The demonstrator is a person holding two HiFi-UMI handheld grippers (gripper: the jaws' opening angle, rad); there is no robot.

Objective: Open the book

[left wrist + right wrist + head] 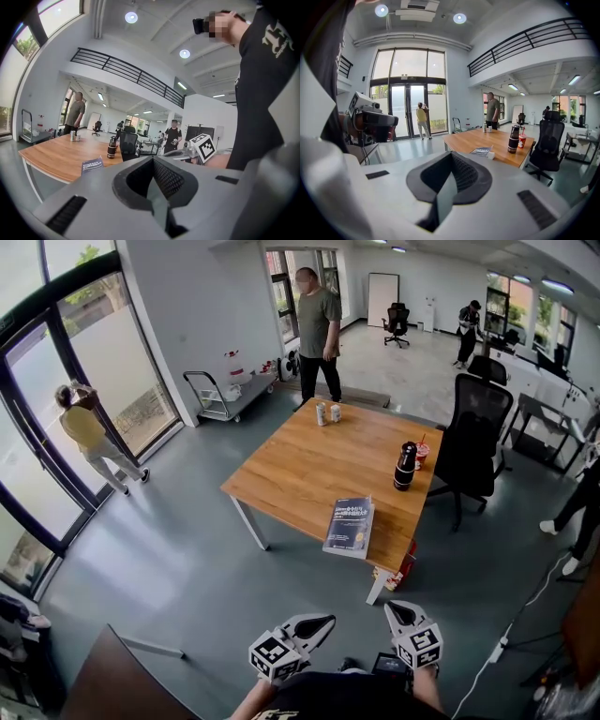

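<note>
A closed book (349, 526) with a dark blue cover lies flat near the front edge of the wooden table (300, 470). Both grippers are held low in front of my body, well short of the table, and they point toward it. My left gripper (322, 622) is shut with nothing between its jaws, and so is my right gripper (399, 608). In the left gripper view the closed jaws (152, 160) fill the foreground and the book (92, 165) is small at the left. The right gripper view shows shut jaws (451, 157) with the book (482, 151) beyond them.
On the table stand a black bottle (405, 466), a red cup (422, 454) and two cans (327, 413). A black office chair (473, 446) is at the table's right side. One person (317, 334) stands beyond the table and another (89, 437) at the glass door. Grey floor lies between me and the table.
</note>
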